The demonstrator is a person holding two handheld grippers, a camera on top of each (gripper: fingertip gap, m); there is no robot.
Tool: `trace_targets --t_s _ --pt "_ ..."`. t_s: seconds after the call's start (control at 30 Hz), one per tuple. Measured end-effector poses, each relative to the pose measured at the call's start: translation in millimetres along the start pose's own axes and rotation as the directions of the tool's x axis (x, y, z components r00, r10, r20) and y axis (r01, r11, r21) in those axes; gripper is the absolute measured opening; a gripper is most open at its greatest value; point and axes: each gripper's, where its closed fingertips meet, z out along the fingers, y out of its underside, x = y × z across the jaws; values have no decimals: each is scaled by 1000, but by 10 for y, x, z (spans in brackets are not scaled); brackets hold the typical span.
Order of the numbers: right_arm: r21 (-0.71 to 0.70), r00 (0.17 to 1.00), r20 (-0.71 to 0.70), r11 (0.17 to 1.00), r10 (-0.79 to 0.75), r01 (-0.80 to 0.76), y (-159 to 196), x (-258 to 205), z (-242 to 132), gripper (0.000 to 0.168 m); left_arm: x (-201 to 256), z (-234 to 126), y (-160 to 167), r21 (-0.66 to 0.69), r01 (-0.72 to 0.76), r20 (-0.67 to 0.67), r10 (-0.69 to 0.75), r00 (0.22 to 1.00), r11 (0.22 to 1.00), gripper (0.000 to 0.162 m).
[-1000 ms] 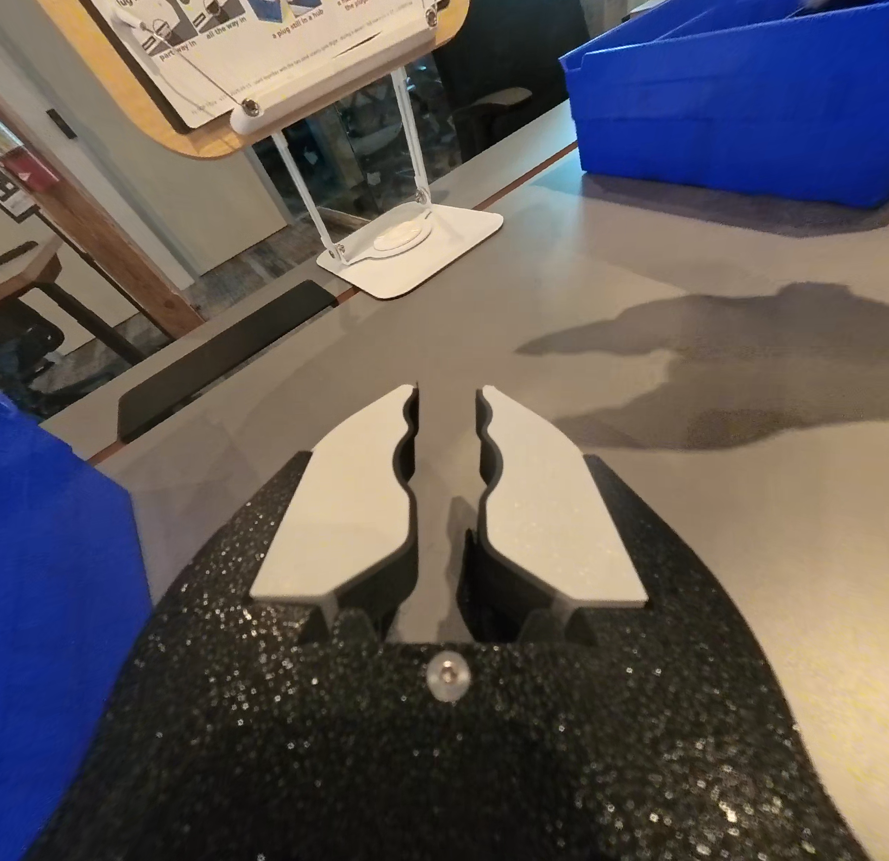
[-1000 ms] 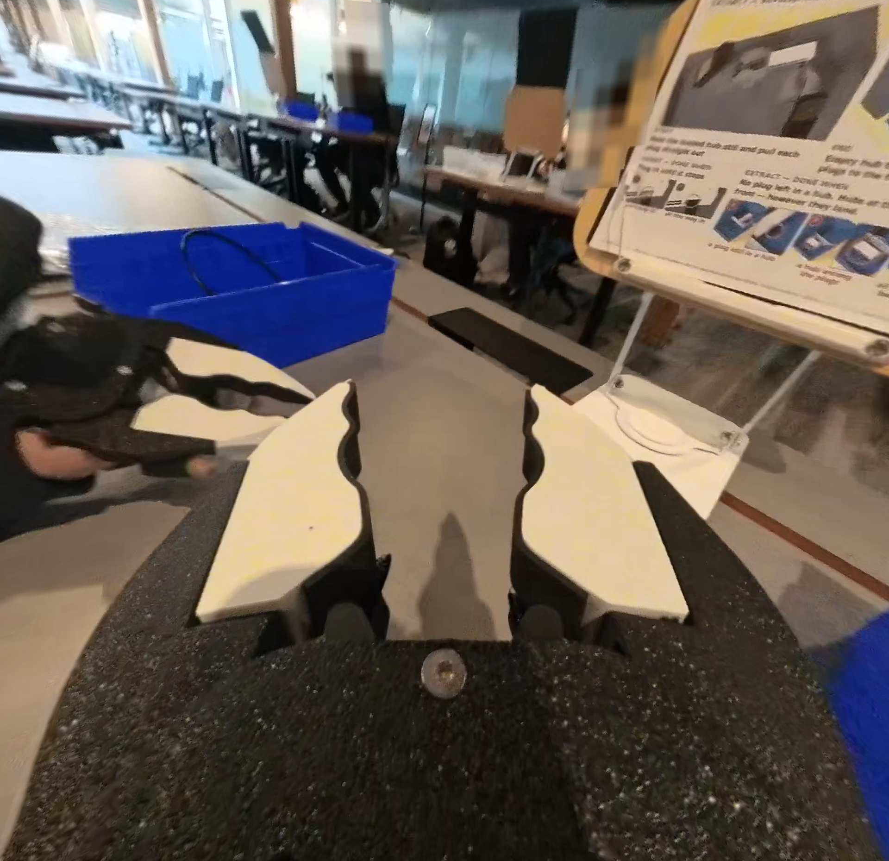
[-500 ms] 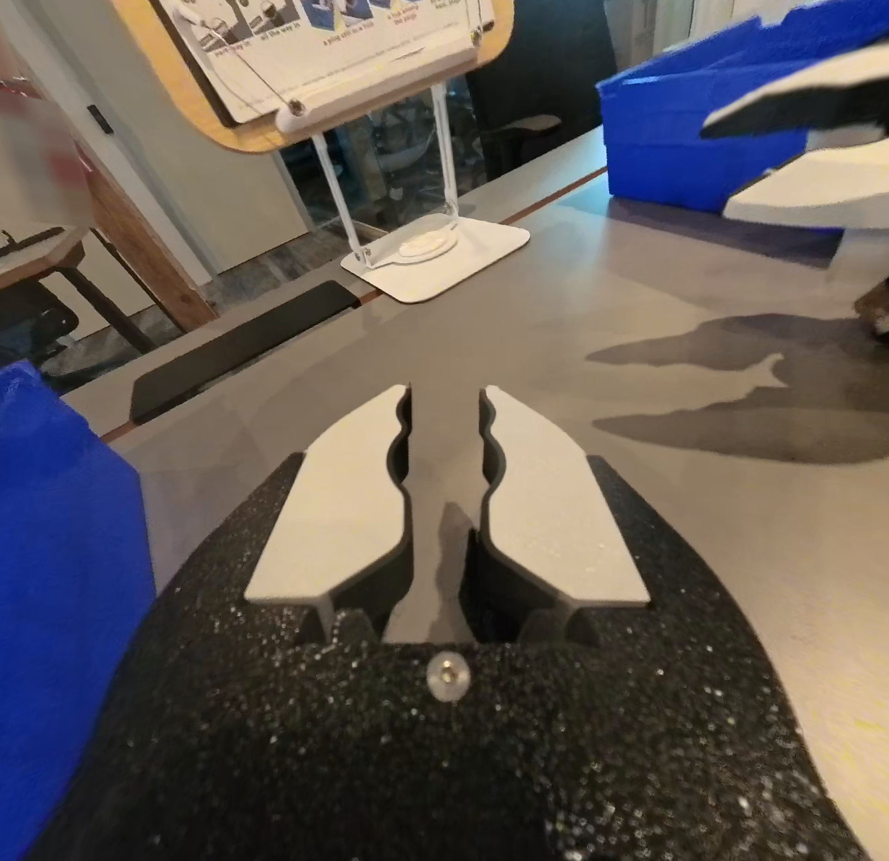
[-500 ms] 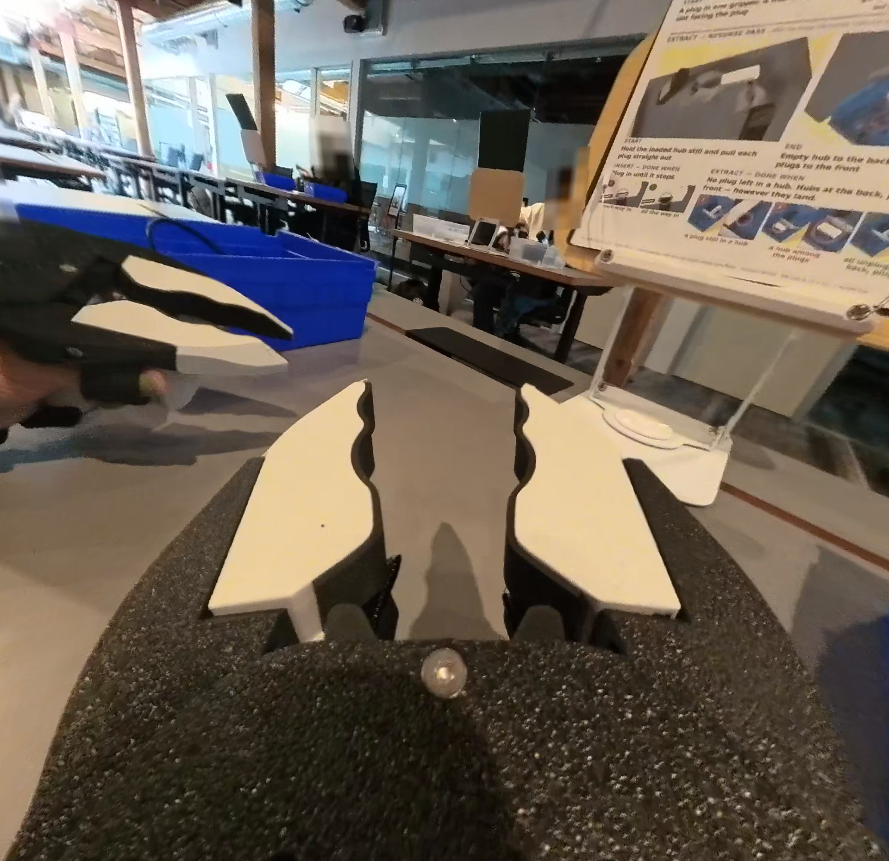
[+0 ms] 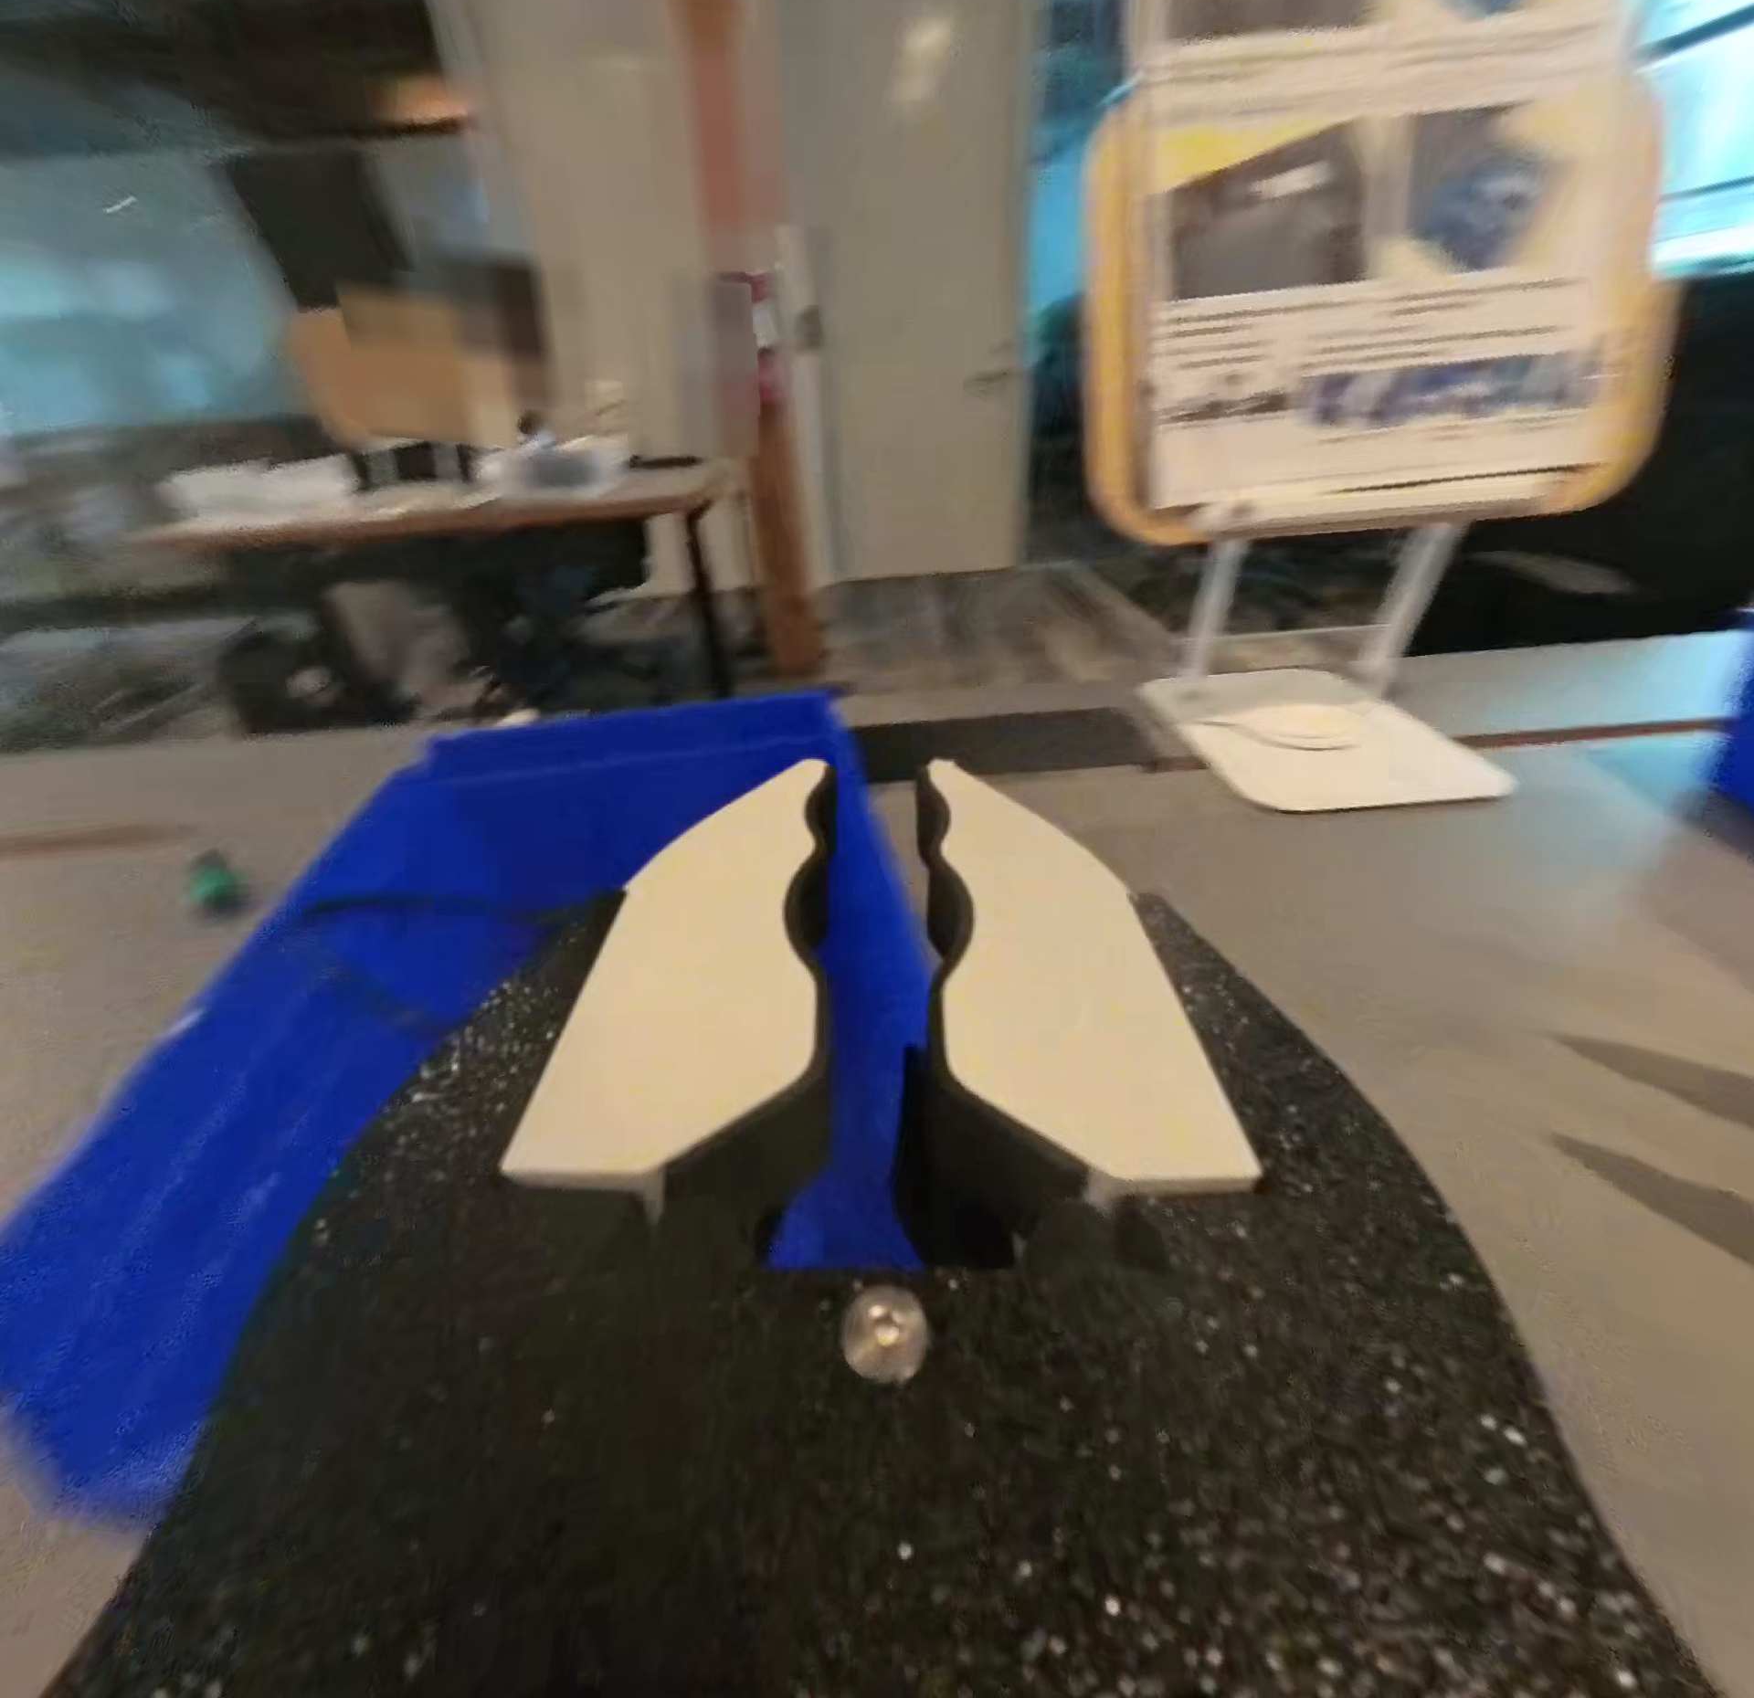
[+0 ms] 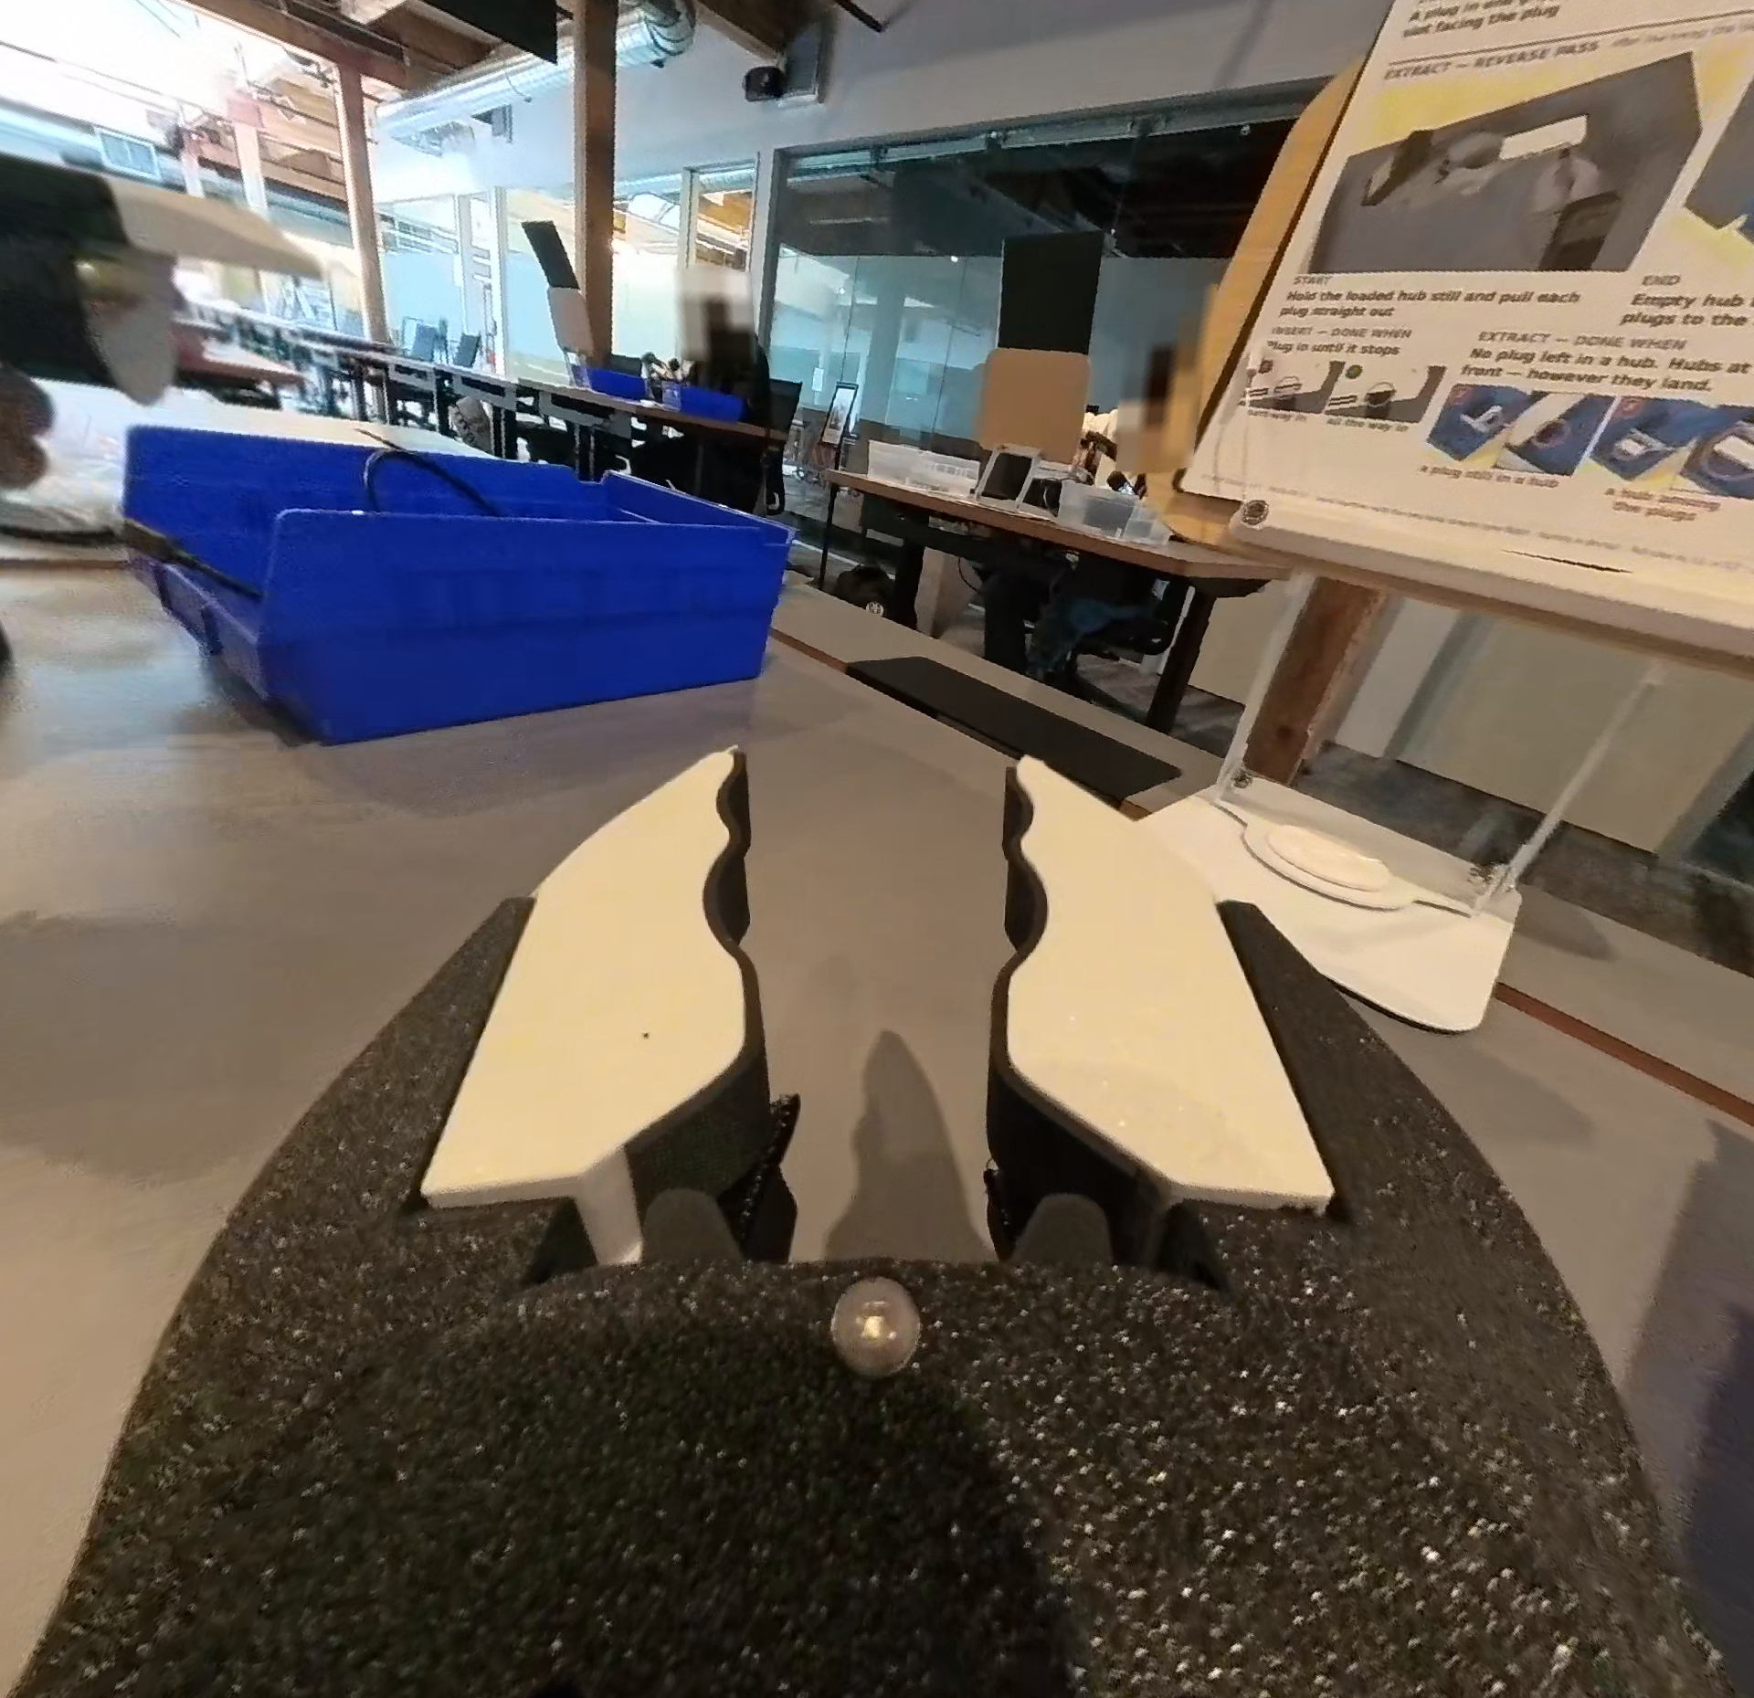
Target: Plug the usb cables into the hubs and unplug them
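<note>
My left gripper (image 5: 878,768) hangs over the near right corner of a blue bin (image 5: 399,893). Its fingers stand a narrow gap apart with nothing between them, and this view is motion-blurred. In the right wrist view the left gripper (image 6: 190,229) shows blurred at the top left, above the blue bin (image 6: 456,599). A black cable loop (image 6: 418,476) lies in that bin. My right gripper (image 6: 875,762) is wide open and empty, low over the grey table (image 6: 285,893). No hub is in view.
An instruction board (image 6: 1519,229) on a white stand base (image 6: 1376,941) stands at the table's far edge, also in the left wrist view (image 5: 1367,305). A black strip (image 6: 1006,722) lies beside it. A small green object (image 5: 214,879) lies left of the bin. Another blue bin's edge (image 5: 1737,751) shows right.
My left gripper has swung left and risen from over the bare table to over the blue bin, keeping the same narrow gap. My right gripper stays open, with its view shifted slightly.
</note>
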Motion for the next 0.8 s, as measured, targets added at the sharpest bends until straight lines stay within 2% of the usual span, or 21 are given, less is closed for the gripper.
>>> trace_targets --t_s 0.07,0.17,0.23,0.3,0.33,0.43,0.6,0.7,0.77,0.8 --pt "2 1000 10 1000 -13 13 0 -25 6 49 -448 -50 112 -80 46 107 -38 994 996 18" --pt "9 999 32 1000 -30 30 -9 -79 20 47 -936 -3 460 -285 127 203 -69 977 950 41" --pt "13 998 46 999 -41 41 -11 -116 31 46 -1029 71 610 -363 227 186 -168 968 904 73" --pt "17 997 50 998 -60 59 -17 -138 35 43 -1036 132 719 -422 325 163 -281 946 846 86" --pt "24 996 51 997 -71 70 -28 -150 31 42 -1073 149 809 -467 341 180 -290 940 816 89" --pt "43 993 58 994 -101 99 -59 -187 21 40 -1134 209 1060 -565 356 218 -281 934 745 83" --pt "42 989 74 992 -125 122 -52 -234 29 39 -1268 344 1333 -634 336 279 -199 939 697 74" --pt "45 988 78 990 -135 132 -55 -249 29 38 -1339 385 1415 -666 313 291 -150 945 678 58" --pt "43 987 82 990 -137 134 -53 -256 30 38 -1394 397 1436 -679 299 310 -107 945 671 32" --pt "42 987 84 990 -138 134 -49 -261 32 38 -1393 396 1440 -689 286 310 -87 947 666 28"
